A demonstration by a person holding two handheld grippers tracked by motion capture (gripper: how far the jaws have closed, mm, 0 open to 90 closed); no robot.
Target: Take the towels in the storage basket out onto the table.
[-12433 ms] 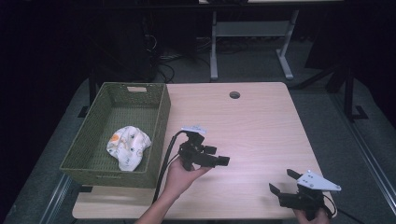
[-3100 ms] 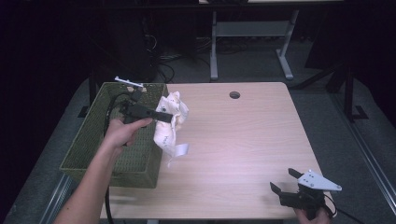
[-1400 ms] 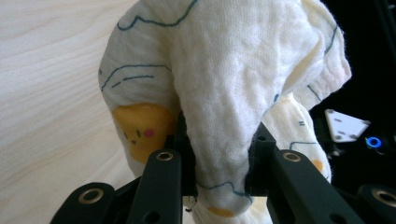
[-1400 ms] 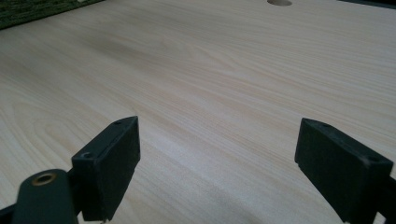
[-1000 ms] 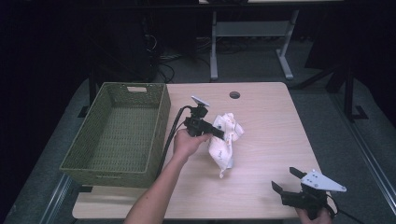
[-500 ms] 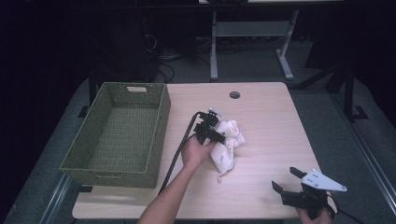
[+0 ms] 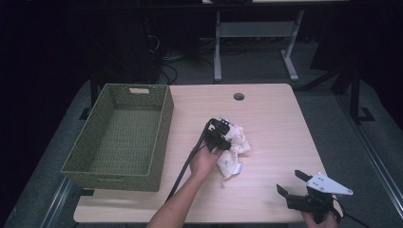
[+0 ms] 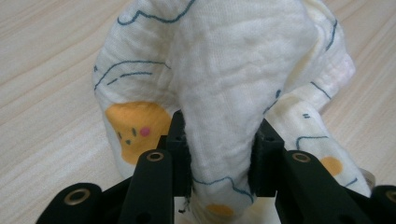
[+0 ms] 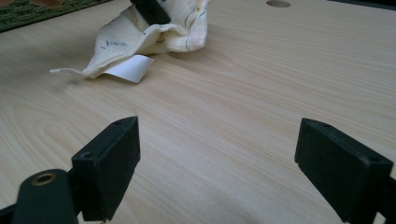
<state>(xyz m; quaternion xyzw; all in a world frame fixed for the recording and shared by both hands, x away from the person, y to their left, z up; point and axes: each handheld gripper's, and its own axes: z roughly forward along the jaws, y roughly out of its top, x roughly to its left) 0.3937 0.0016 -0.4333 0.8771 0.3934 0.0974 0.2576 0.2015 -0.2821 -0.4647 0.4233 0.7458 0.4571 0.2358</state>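
Observation:
A white cloth (image 7: 236, 146) with orange and blue prints lies crumpled on the wooden table (image 7: 266, 118), right of centre. My left gripper (image 7: 222, 131) is down on its near-left side. In the left gripper view a fold of the cloth (image 8: 224, 70) fills the gap of the left gripper (image 8: 219, 135) and touches both pads; the jaws have just been opening a little with the fold still between them. My right gripper (image 7: 289, 182) rests at the table's front right, open and holding nothing. In the right gripper view its jaws (image 9: 217, 144) stand wide apart, with the cloth (image 9: 149, 39) farther off.
A green woven basket (image 7: 160, 130) stands on the table's left side, with nothing in it. A round cable hole (image 7: 238, 96) sits near the far edge. A white label (image 9: 128, 69) sticks out from the cloth's near end. The left gripper's cable (image 7: 183, 171) trails toward the front edge.
The left gripper has carried the cloth from the basket to the table's middle and lowered it; the cloth, hanging a second ago, now lies bunched on the wood. The right gripper has not moved.

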